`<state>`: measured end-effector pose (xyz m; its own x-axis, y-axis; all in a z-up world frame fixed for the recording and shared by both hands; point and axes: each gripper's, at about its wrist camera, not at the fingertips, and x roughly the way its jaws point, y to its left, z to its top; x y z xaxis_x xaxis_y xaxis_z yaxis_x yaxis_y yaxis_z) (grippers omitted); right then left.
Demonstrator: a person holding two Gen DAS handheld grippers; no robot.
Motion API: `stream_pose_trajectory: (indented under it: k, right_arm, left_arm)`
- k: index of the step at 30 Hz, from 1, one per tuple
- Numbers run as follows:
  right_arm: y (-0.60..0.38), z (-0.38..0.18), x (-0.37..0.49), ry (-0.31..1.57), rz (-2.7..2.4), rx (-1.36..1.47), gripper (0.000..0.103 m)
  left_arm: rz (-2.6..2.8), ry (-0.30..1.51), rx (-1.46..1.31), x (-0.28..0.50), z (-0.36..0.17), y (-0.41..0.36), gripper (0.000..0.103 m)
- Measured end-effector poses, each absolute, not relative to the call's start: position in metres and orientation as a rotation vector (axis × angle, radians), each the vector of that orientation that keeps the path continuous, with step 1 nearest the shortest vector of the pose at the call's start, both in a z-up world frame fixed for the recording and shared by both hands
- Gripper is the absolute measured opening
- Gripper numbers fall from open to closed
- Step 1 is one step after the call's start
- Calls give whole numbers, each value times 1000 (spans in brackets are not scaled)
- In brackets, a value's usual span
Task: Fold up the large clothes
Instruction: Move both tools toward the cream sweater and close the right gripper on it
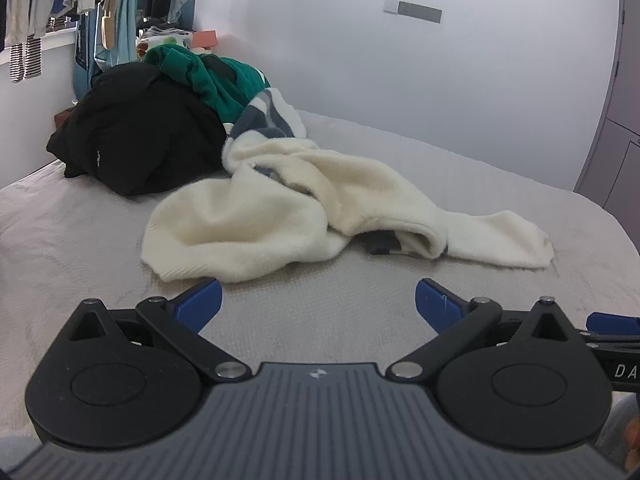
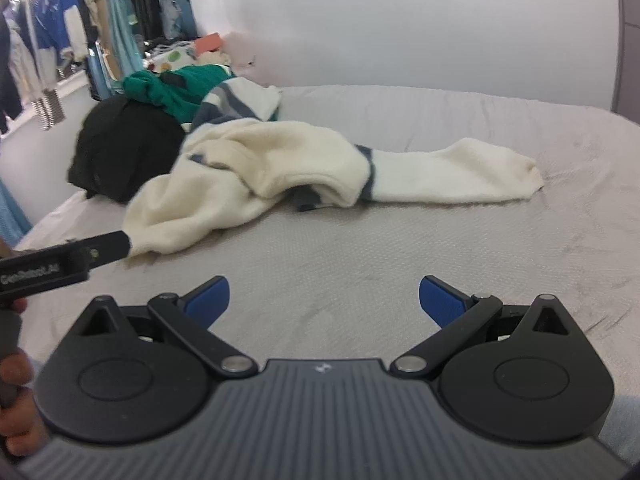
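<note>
A crumpled cream fleece garment (image 1: pixel 280 208) (image 2: pixel 272 168) with dark blue stripes lies on the grey bed (image 1: pixel 80 240) (image 2: pixel 440 248), one sleeve stretched out to the right. My left gripper (image 1: pixel 318 300) is open just in front of the garment's near hem, its left blue pad close to the fabric. My right gripper (image 2: pixel 324 298) is open over bare bedding, nearer than the sleeve, holding nothing. In the right wrist view the left gripper's black body (image 2: pixel 64 260) reaches toward the cream hem.
Behind the cream garment lie a black garment (image 1: pixel 140 136) (image 2: pixel 124 152) and a green one (image 1: pixel 208 76) (image 2: pixel 176 88) in a heap. Hanging clothes (image 1: pixel 100 4) fill the back left. A white wall (image 1: pixel 440 80) and a grey door (image 1: pixel 616 128) bound the bed.
</note>
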<state>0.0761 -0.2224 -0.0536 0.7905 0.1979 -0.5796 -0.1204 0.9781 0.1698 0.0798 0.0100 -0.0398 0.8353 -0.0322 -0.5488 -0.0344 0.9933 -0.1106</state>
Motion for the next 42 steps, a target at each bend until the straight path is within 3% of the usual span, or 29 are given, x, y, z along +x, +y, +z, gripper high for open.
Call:
stream_pose_trajectory:
  k: [24,30,42]
  right_arm:
    - [-203,-47,208,739,291,221,103]
    - [-194,-71,241,790,270,248,103]
    - [-190,-130,286,715,282,131,99]
  left_arm:
    - [0,568,-79,207,-37,32,103]
    - [-7,573,-40,252,-61,36,103]
    - [-73,602,-121,308,-150,45,103]
